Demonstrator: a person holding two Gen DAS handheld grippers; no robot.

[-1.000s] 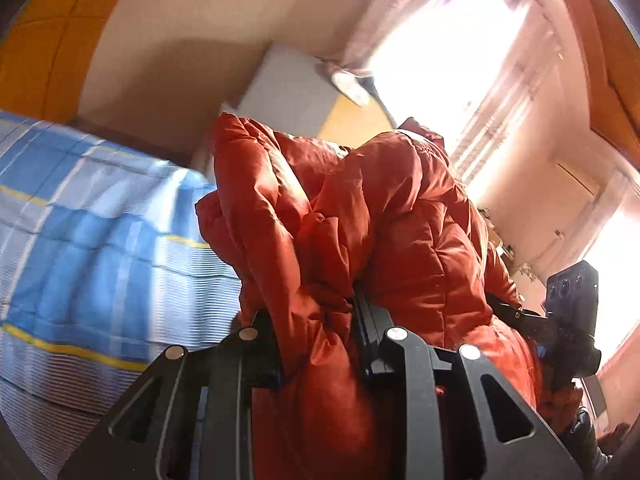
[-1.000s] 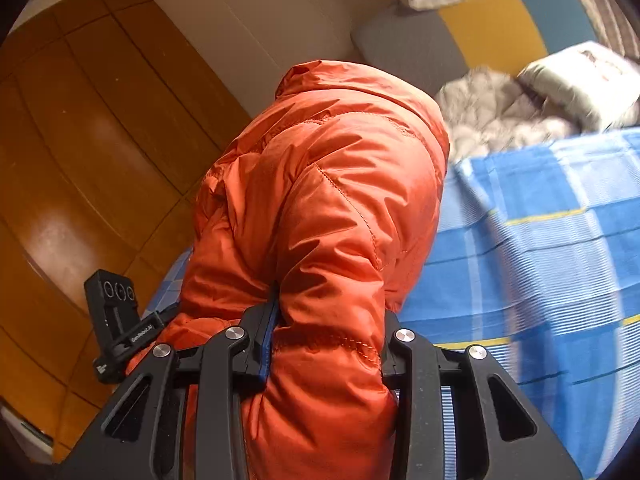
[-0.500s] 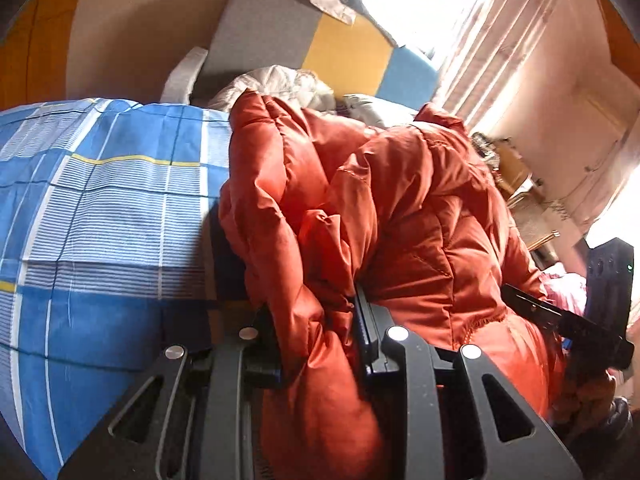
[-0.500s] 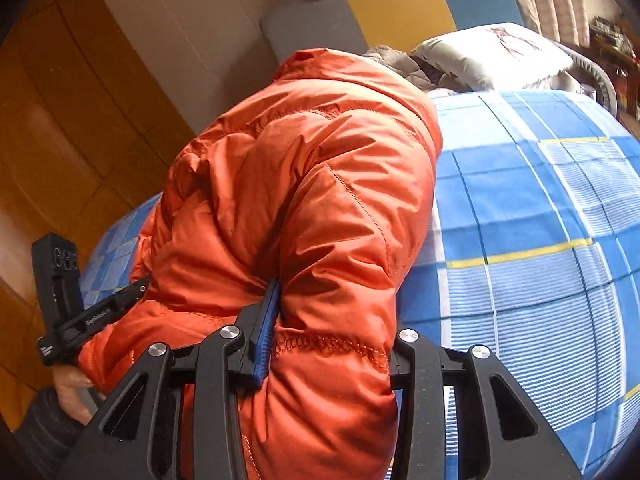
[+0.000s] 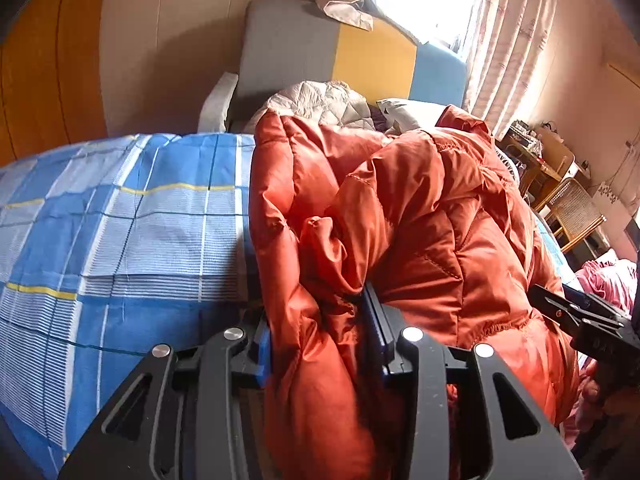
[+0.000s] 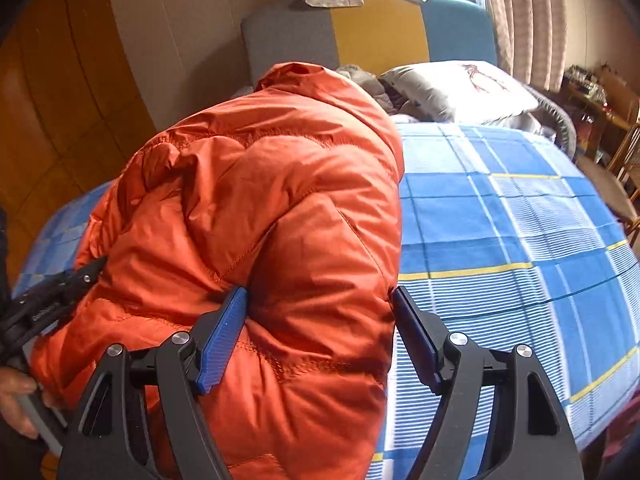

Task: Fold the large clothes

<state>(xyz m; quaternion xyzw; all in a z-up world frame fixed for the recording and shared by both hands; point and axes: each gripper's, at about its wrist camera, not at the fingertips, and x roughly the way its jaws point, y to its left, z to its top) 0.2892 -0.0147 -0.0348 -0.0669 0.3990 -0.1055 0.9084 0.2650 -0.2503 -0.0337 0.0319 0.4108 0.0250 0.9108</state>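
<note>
Left wrist view: left gripper (image 5: 318, 334) is seen with jaws just eased wider, a bunched fold of the orange padded jacket (image 5: 420, 216) between them and the pads apparently pressed on it.
Right wrist view: right gripper (image 6: 318, 334) is seen with jaws just spread wide; a jacket bulge sits between them, the left pad touching, the right pad barely clear, so release is judged.
Jacket position: heaped on the blue checked bedspread (image 6: 500, 220), puffed high, not flat.
Progress: a drop onto the bed is judged under way; no finished flat fold is shown; spreading, folding and pressing down are judged left.
Surroundings: pillow (image 6: 460, 88), grey quilted garment (image 5: 324, 102), colour-block headboard (image 5: 372, 56), curtain (image 5: 512, 36), wooden chair (image 5: 572, 216).
Obstructions: bedspread beside the jacket is left bare; pillow and grey garment crowd the far end.
</note>
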